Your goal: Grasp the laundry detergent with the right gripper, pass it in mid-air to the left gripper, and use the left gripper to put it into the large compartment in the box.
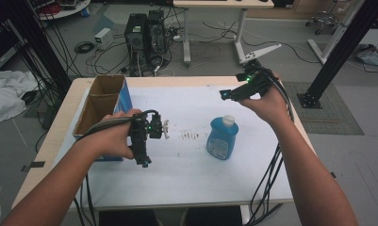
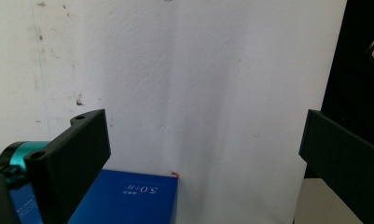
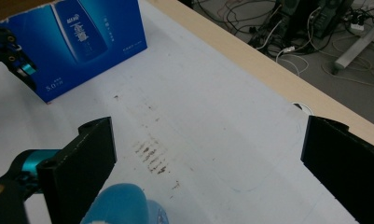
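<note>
A: One blue bottle (image 1: 222,138) with a white cap stands upright on the white tabletop (image 1: 186,174), right of the middle, just beside a patch of dark smudges (image 1: 190,136). That looks like the thing being worked on.

B: Agreed. Where are the claws?

A: The right claw (image 1: 225,94) hangs above and behind the bottle, tilted down toward it, jaws spread wide with nothing between them. The left claw (image 1: 144,160) hovers beside the open cardboard box (image 1: 104,101) at the tabletop's left edge, also spread wide and empty.

B: So which step is this?

A: I judge it the approach: the right claw is lining up on the bottle, no contact yet. The next move calls for lowering it until the jaws straddle the bottle's body or neck, then closing squarely so the bottle doesn't tip.

B: What does each view add?

A: The right gripper view looks past its own jaws at the bottle's rounded shoulder (image 3: 124,205) near the bottom edge, which suggests the claw is nearly over it. It also shows the box's blue printed side (image 3: 82,42), and the smudges (image 3: 152,156) sharply. The left gripper view shows white tabletop (image 2: 198,93) and a corner of the blue box (image 2: 128,200). The high view alone gives the box's open top and both forearms.
</note>
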A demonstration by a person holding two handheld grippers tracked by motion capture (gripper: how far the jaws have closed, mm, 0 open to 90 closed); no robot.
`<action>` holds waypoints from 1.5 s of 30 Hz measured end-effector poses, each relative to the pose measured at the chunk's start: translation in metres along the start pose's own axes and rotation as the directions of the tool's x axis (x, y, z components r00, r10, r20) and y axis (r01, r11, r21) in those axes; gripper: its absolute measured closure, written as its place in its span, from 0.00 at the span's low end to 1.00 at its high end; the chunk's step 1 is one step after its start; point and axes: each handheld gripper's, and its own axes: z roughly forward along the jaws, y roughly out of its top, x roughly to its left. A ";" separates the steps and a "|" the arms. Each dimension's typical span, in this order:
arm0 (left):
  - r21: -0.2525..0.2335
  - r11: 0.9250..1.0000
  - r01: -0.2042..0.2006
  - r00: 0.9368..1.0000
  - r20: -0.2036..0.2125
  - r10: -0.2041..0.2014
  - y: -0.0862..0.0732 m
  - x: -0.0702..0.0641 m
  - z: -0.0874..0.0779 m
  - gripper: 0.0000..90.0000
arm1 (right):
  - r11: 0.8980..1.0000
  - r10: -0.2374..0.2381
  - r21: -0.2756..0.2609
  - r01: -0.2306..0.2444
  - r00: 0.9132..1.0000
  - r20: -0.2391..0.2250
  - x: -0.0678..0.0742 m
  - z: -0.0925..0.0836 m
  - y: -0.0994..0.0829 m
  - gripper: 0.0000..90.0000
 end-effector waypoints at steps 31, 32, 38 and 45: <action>0.019 1.000 -0.006 1.000 0.003 0.006 0.006 -0.003 0.002 0.02 | 0.996 0.043 -0.076 -0.043 0.999 -0.011 0.005 -0.047 -0.106 0.03; 0.021 1.000 -0.004 1.000 0.004 0.004 0.007 -0.002 0.003 0.02 | 0.996 0.043 -0.076 -0.043 0.999 -0.011 0.005 -0.047 -0.106 0.03; 0.024 1.000 0.002 1.000 0.004 -0.002 0.007 -0.001 0.003 0.02 | 0.996 0.041 -0.078 -0.044 0.999 -0.029 0.010 -0.045 -0.123 0.03; 0.024 1.000 0.003 1.000 0.008 -0.004 0.007 -0.002 0.003 0.02 | 0.998 0.033 -0.058 -0.035 0.999 -0.043 0.016 -0.035 -0.136 0.03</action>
